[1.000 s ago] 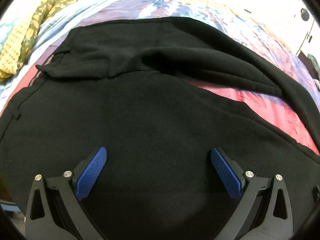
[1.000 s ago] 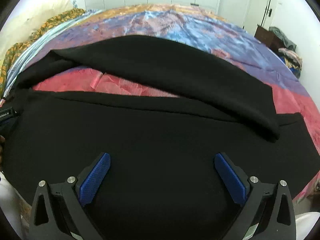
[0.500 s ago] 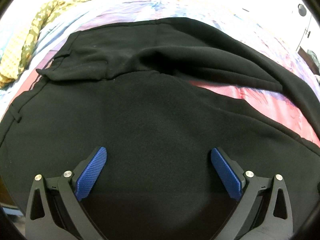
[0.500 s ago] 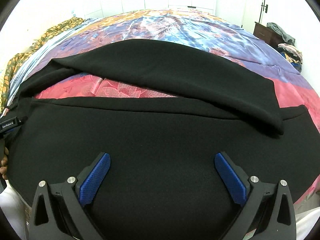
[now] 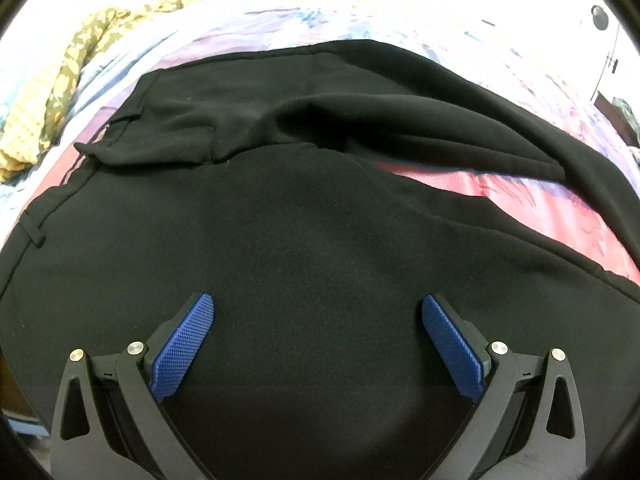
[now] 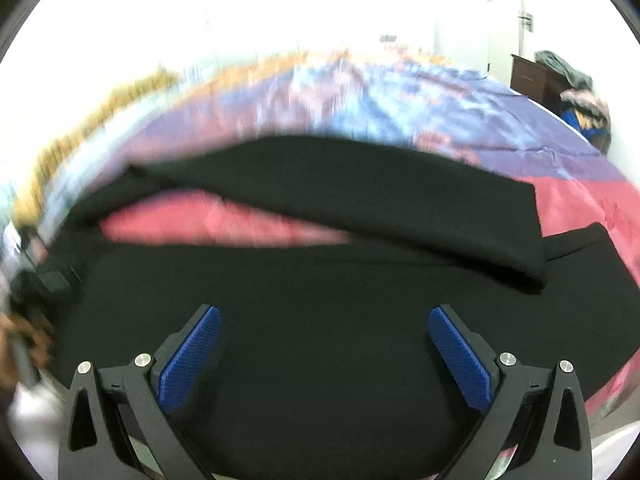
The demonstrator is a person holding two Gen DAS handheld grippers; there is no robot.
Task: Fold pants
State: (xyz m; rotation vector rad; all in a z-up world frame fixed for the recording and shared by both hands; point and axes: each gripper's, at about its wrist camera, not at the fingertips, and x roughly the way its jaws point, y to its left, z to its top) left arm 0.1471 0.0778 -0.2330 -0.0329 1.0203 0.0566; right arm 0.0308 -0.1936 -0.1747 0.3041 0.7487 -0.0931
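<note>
While the black pants (image 5: 320,240) lie spread across the bed (image 5: 520,196), their near part fills the lower half of both views and reaches the bed's near edge. One leg (image 6: 360,184) lies folded slantwise over the other, with a strip of red bedspread showing between the two. In the left wrist view the waistband end (image 5: 168,132) sits toward the bed's left side, a flap of cloth turned over there and a belt loop (image 5: 34,236) at the pants' left border. The hem (image 6: 538,236) of the upper leg ends toward the bed's right side, seen from the right wrist.

Above the pants, the left claw (image 5: 318,312) stands wide open, its blue pads (image 5: 184,348) far apart with nothing between them. So too the right claw (image 6: 324,322), spread wide and holding nothing. Whether either touches the cloth I cannot tell.

A yellow patterned cloth (image 5: 60,80) lies along the bed's far left edge. Much of the right wrist view is blurred; a dark cabinet (image 6: 532,78) stands beyond the bed's far right corner.
</note>
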